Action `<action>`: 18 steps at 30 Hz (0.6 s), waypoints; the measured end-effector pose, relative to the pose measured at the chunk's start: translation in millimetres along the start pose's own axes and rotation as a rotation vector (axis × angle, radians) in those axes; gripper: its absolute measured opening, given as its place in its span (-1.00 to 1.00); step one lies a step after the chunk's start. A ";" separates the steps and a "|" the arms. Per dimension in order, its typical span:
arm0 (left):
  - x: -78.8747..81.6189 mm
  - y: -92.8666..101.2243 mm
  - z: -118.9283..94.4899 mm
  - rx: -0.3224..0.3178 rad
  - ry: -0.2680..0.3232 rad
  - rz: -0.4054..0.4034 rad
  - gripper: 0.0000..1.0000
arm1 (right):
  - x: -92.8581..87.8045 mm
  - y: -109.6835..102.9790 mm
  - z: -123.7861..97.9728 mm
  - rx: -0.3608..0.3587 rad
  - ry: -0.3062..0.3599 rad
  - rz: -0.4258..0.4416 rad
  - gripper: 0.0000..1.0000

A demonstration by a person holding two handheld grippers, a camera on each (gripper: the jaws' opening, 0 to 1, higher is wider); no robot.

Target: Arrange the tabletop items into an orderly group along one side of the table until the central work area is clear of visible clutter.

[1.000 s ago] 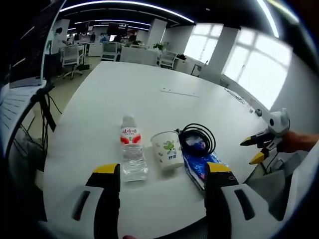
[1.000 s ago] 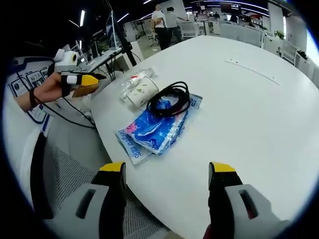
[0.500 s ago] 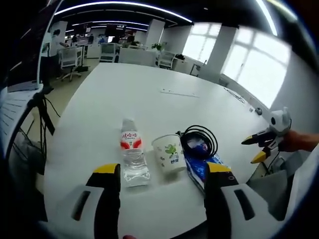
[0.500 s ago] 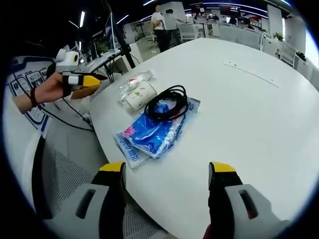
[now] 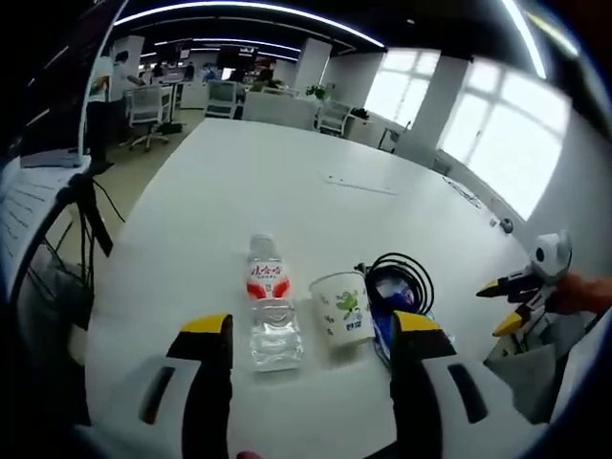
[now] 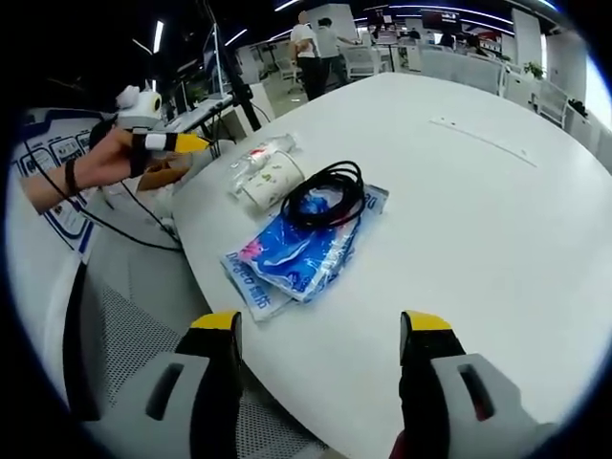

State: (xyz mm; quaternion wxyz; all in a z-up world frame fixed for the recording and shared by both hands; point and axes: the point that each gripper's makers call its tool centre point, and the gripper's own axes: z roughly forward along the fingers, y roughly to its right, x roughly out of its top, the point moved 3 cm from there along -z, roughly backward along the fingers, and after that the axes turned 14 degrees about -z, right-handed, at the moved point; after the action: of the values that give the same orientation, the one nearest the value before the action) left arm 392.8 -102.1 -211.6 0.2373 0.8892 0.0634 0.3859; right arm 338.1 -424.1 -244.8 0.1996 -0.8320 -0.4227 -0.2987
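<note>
Bottle (image 5: 271, 304) lies beside the thin, crushable paper cup (image 5: 345, 306); we would grip that gently mid-wall. Left gripper (image 5: 299, 335) and right gripper (image 6: 320, 330) both hang spread, empty.

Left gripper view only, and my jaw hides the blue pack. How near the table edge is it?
Observer: In the right gripper view, one corner of the blue pack lies close to the edge, still on the table.
Operator: Cable on it or beside it?
Observer: On it. The cable is coiled on the pack's end nearest the cup.
Operator: Right gripper free?
Observer: Yes. The right gripper has its jaws apart with nothing between them.
</note>
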 end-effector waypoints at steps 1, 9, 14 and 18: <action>0.6 0.5 2.0 0.001 -0.005 0.011 0.35 | -0.4 0.0 0.5 0.002 0.000 0.000 0.32; 7.6 -4.5 15.5 0.003 -0.011 0.008 0.34 | -0.8 6.2 1.5 -0.004 0.003 0.005 0.33; 9.9 -7.6 24.7 0.007 -0.022 0.014 0.34 | -1.5 10.9 0.7 -0.007 0.000 0.006 0.32; 11.6 -10.6 33.8 0.009 -0.038 0.022 0.33 | -2.0 13.2 0.2 -0.010 -0.001 0.012 0.32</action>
State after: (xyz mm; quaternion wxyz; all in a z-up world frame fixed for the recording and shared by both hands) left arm 425.8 -102.0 -228.9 0.2302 0.8982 0.0509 0.3711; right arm 348.0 -432.7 -247.3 0.1971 -0.8356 -0.4164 -0.2992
